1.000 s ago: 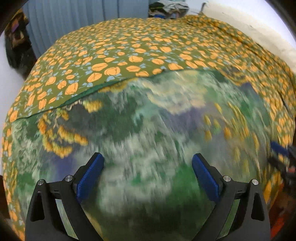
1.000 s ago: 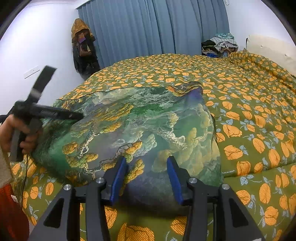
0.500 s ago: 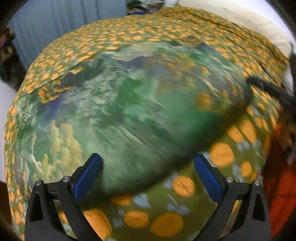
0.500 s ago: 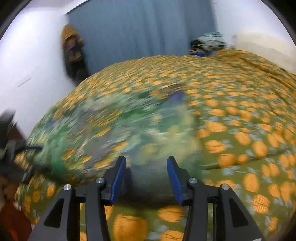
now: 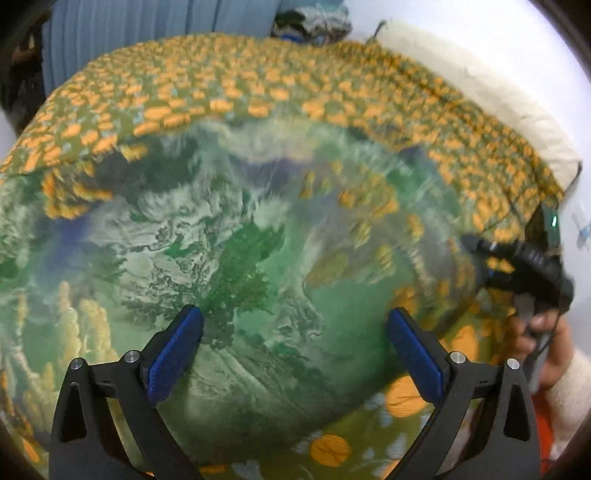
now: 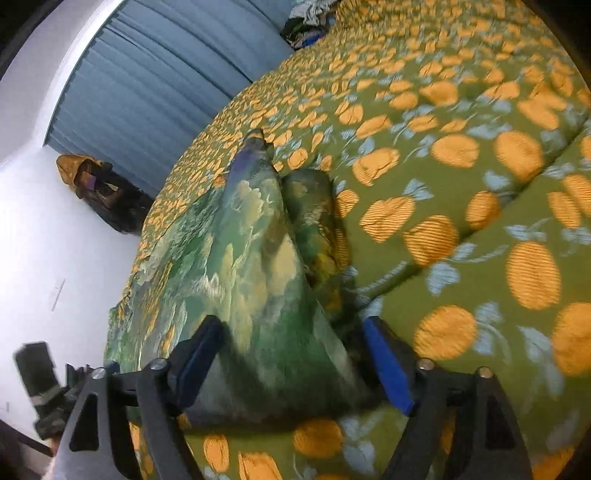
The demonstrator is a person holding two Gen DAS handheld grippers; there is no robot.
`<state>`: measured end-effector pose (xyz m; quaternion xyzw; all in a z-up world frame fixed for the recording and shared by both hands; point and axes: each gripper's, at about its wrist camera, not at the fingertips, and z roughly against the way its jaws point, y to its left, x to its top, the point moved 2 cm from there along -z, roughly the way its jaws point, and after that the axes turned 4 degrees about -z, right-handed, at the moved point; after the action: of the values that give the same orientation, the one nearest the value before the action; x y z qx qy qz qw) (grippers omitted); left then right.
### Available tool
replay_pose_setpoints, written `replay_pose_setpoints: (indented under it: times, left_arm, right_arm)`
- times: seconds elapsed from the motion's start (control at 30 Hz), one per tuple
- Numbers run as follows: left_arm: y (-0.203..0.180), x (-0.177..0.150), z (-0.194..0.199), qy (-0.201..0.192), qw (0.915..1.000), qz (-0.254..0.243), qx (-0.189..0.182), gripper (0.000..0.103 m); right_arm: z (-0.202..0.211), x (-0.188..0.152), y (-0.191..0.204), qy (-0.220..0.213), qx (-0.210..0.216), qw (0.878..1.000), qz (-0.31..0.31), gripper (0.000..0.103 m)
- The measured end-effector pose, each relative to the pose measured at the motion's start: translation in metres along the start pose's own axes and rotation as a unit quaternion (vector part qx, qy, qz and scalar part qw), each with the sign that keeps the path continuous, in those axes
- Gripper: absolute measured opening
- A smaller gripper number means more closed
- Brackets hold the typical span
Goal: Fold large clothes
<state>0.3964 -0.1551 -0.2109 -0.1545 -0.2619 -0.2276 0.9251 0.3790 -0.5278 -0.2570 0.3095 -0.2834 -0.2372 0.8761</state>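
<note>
A large green garment (image 5: 258,258) printed with clouds and yellow trees lies spread on the bed. My left gripper (image 5: 295,332) hovers over its near part, jaws wide open, nothing between the blue pads (image 5: 173,343). In the right wrist view the garment (image 6: 251,258) rises in a bunched ridge at its edge. My right gripper (image 6: 291,354) is rolled sideways and straddles that ridge; its jaws are opening, with cloth between them but not pinched. The right gripper (image 5: 517,266) also shows at the left view's right edge, in a hand (image 5: 546,332).
The bed wears an olive bedspread (image 6: 461,184) with orange fruit prints. Blue curtains (image 6: 155,85) hang behind it. A clothes pile (image 5: 310,18) sits at the far end, a cream pillow (image 5: 480,92) at the right, and dark coats (image 6: 99,192) hang on the white wall.
The right gripper has rolled to one side and dropped toward the garment's edge, and its jaws have widened. The left gripper shifted a little over the garment, still open.
</note>
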Motion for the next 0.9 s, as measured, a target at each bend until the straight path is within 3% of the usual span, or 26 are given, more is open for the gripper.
replay_pose_setpoints:
  times: [0.1,0.17,0.23,0.33,0.5,0.6,0.7,0.83,0.9]
  left_arm:
    - [-0.010,-0.006,-0.009,0.014,0.9990,-0.038,0.019,0.102]
    - [-0.013,-0.005,-0.006,0.023,0.9984,-0.048,0.021,0.102]
    - [-0.015,0.005,0.004,0.035,0.9979,-0.046,0.027,0.097]
    - [-0.023,0.033,0.034,0.030,0.9988,-0.038,-0.002,0.084]
    - [-0.068,0.080,0.081,0.018,0.9938,-0.064,-0.089,0.086]
    - [-0.099,0.105,0.089,0.050,0.9862,-0.081,-0.136,0.086]
    - [-0.112,0.114,0.081,0.097,0.9821,-0.093,-0.131,0.086]
    - [-0.115,0.105,0.077,0.132,0.9799,-0.144,-0.041,0.089]
    - [-0.111,0.097,0.076,0.141,0.9775,-0.156,-0.005,0.089]
  right_arm:
    - [-0.010,-0.002,-0.012,0.026,0.031,0.998,-0.047,0.078]
    - [-0.004,-0.005,-0.010,0.032,0.044,0.998,-0.044,0.046]
    - [0.010,-0.007,-0.004,0.019,0.062,0.997,-0.038,0.039]
    - [0.037,-0.015,0.026,-0.017,0.063,0.998,0.014,0.037]
    - [0.073,-0.042,0.103,-0.073,0.044,0.984,0.156,0.037]
    - [0.085,-0.061,0.149,-0.101,0.025,0.963,0.247,0.037]
    - [0.086,-0.092,0.193,-0.115,0.004,0.933,0.342,0.037]
    - [0.075,-0.138,0.240,-0.133,-0.021,0.878,0.459,0.037]
    - [0.070,-0.156,0.251,-0.133,-0.019,0.862,0.489,0.037]
